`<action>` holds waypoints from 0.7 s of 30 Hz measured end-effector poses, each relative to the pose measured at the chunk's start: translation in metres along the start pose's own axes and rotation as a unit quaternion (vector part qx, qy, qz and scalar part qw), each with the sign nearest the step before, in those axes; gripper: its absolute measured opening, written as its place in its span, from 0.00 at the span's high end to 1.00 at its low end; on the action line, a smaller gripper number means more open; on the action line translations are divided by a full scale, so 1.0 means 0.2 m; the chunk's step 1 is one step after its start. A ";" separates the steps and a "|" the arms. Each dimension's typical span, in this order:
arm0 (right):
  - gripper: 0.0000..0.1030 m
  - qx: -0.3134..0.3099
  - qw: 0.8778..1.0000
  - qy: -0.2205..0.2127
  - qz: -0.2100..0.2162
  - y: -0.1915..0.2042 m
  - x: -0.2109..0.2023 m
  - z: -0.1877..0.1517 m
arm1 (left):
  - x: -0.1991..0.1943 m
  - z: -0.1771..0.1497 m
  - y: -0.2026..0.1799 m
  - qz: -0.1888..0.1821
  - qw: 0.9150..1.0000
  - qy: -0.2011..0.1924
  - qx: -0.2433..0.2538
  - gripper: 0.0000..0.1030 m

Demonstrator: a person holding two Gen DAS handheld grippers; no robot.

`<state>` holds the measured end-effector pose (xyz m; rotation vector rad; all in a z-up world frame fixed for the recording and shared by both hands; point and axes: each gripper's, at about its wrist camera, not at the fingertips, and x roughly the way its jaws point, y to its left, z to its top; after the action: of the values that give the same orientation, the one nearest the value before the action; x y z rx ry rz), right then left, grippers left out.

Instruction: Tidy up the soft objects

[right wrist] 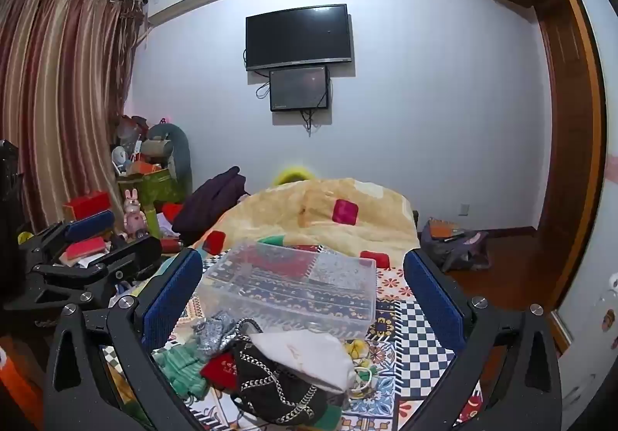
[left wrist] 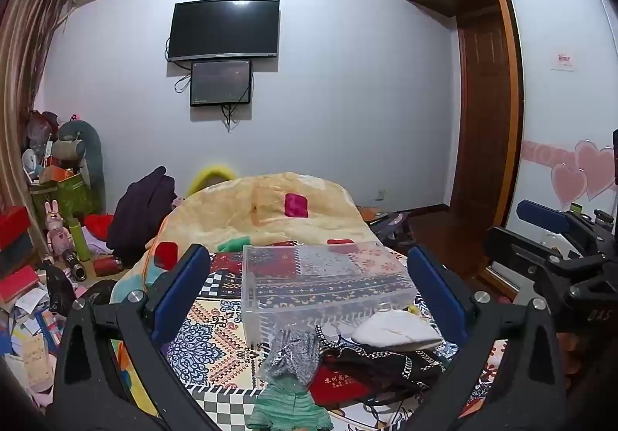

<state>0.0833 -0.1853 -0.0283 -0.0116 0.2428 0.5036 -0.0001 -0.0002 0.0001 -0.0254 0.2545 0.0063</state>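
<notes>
A heap of soft items lies on the patterned bedspread in front of a clear plastic box [left wrist: 324,280] [right wrist: 293,284]. The heap holds a white pouch [left wrist: 396,328] [right wrist: 309,353], a black chain-patterned bag [left wrist: 382,363] [right wrist: 270,384], a red pouch [left wrist: 336,384] [right wrist: 220,371], a silver glittery piece [left wrist: 295,352] [right wrist: 214,330] and a green knitted piece [left wrist: 287,408] [right wrist: 181,365]. My left gripper [left wrist: 309,276] is open and empty above the heap. My right gripper [right wrist: 305,276] is open and empty, also above the heap; it shows at the right edge of the left wrist view [left wrist: 560,257].
A yellow quilt [left wrist: 262,211] [right wrist: 328,211] is bunched at the far end of the bed. Boxes, toys and papers clutter the floor at left [left wrist: 46,257]. A bag [right wrist: 452,241] lies on the wood floor at right. A wardrobe [left wrist: 560,102] stands at right.
</notes>
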 end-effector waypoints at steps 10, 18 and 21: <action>0.00 0.000 1.000 0.006 -0.001 0.00 0.00 0.00 | 0.02 -0.03 -0.01 0.001 1.000 0.004 -0.003 0.00; 0.00 -0.001 1.000 0.006 -0.004 0.03 -0.02 0.00 | 0.02 -0.02 0.00 -0.001 1.000 0.005 -0.001 0.00; 0.00 -0.001 1.000 0.006 -0.003 0.03 -0.02 0.00 | 0.02 -0.02 0.00 0.000 1.000 0.005 -0.001 0.00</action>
<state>0.0777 -0.1817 -0.0277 -0.0168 0.2537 0.4982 0.0035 -0.0009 -0.0057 -0.0276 0.2651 0.0058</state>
